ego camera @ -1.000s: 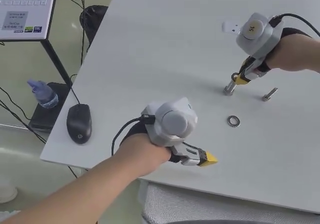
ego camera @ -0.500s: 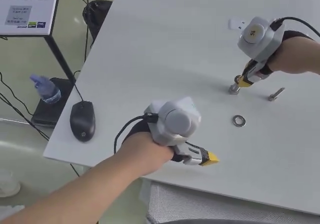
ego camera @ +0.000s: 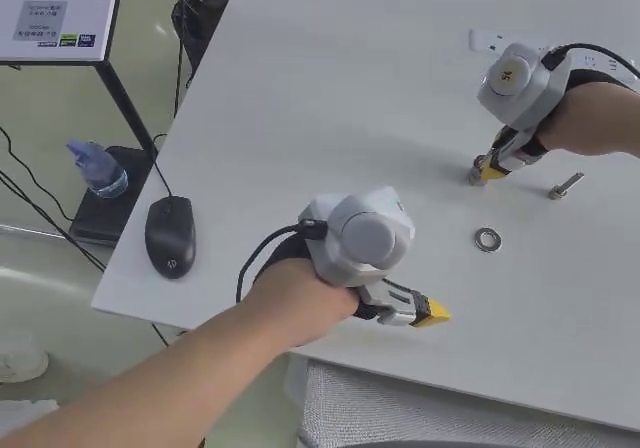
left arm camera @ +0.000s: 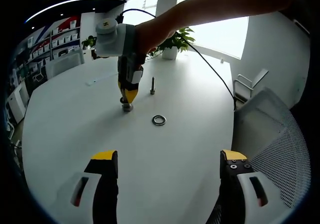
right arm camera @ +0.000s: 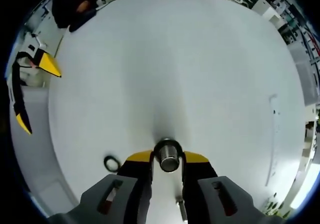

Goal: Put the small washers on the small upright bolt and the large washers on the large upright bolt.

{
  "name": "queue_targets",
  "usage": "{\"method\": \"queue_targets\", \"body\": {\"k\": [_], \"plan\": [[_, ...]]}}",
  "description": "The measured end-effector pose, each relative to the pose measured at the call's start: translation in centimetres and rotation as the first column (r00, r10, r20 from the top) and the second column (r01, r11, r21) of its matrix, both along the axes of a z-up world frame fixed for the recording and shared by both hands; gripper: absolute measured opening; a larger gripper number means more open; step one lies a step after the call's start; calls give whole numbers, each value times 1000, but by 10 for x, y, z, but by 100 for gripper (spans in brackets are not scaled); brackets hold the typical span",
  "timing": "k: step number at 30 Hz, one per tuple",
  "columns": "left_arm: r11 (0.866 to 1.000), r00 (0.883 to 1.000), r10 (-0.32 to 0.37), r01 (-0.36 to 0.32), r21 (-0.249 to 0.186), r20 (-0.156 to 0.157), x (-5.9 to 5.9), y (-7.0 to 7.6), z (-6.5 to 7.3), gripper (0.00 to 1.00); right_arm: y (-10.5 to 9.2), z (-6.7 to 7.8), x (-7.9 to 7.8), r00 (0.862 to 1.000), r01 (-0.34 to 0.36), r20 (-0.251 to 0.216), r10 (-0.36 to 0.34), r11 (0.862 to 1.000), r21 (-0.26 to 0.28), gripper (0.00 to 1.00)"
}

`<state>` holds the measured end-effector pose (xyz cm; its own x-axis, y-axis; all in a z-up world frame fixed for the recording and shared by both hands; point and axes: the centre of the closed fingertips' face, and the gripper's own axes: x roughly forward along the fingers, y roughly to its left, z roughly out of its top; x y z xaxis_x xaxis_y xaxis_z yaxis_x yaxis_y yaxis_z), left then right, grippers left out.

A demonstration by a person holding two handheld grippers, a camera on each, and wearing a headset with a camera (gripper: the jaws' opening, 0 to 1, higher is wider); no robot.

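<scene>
Jaws of right gripper (ego camera: 487, 171) hugging upright bolt (right arm camera: 169, 155), can't tell if clamped. Wide-open, empty left gripper (left arm camera: 168, 155); washer (ego camera: 488, 239) loose on tbl (ego camera: 350, 88).

Right gripper: the right gripper (ego camera: 488, 170) has come down. A second ago its yellow tips hung just above the top of the upright bolt (ego camera: 476, 177). Now they sit low beside it, at the bolt's 2 o'clock in the head view.
Gripper body: the grey housing has sunk nearer the table with the tips.
Ring at the tips: a small dark loop showed at the tips a second ago. It can no longer be told apart from the bolt.
Head view: the whole picture has slid toward 3 o'clock, which is the camera's move, not the things'.
</scene>
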<state>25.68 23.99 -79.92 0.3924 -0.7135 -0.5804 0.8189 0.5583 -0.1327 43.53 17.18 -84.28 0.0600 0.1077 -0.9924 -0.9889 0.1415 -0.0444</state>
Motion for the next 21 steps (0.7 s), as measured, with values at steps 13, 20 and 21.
{"method": "queue_targets", "body": {"k": [13,20,21], "plan": [[1000,1000,-20,20,9,-15,0,-3,-4,80,-3,-12,-5,1000,20,1,-20,1000,4,22],[1000,1000,-20,20,9,-19,0,-4,-4,79,-2,-10,-7,1000,28,-5,-27,999,17,22],[1000,1000,-21,21,8,-20,0,-5,-5,79,-2,-10,-7,1000,29,-5,-29,999,16,22]]}}
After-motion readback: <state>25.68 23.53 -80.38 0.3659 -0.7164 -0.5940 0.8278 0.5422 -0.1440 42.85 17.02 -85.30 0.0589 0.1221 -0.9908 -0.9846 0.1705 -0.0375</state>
